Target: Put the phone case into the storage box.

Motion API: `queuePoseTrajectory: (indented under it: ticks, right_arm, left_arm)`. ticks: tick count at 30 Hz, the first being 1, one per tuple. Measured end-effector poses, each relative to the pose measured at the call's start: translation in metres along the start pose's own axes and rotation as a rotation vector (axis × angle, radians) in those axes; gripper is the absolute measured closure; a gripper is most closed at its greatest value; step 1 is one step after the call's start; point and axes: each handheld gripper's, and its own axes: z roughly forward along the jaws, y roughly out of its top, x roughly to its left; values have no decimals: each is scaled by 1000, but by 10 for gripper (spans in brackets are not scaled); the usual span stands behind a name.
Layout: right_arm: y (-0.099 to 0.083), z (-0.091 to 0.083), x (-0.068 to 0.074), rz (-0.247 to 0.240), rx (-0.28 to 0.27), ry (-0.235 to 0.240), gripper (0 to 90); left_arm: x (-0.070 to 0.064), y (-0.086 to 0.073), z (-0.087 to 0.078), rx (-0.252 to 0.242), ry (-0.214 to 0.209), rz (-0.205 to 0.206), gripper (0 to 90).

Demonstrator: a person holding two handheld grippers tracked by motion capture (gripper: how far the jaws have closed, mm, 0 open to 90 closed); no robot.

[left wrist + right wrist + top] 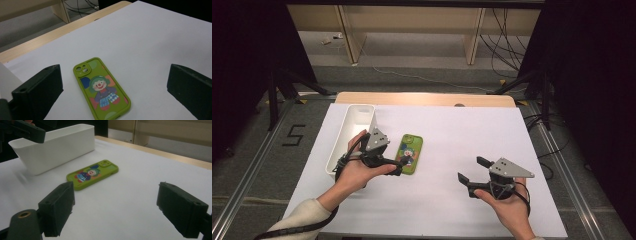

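- Left claw: matte black blocky jaws, spread wide, holding nothing; grey plate on top; it hovers just beside the phone's near-left edge.
- Right claw: same rough black jaws, wide apart and empty, well apart from the phone, over bare worktop.
- Phone: flat rounded rectangle in a glossy lime-green case, back up, with a cartoon clown print and a camera bump at the far end; lies flat on the worktop between the left jaws in the left gripper view.
- Bin: white, long, thin-walled plastic, open top, just left of the phone.
- Worktop: smooth white sheet over a pale wood edge; nothing lies between claws and phone.
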Motion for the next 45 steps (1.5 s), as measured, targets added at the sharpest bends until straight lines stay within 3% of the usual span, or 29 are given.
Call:
queuePoseTrajectory:
  ticks: [12,27,45]
  right_arm:
    - [-5,-14,-3,7,-18,-26,160]
    - [-10,-24,-5,12,-19,-43,161]
    - [-12,-22,-3,13,-7,-41,160]
  left_arm:
    - [-2,9,26,29,6,-16,0]
    - [4,14,55,154,55,-34,0]
    - [9,16,90,281,109,-123,0]
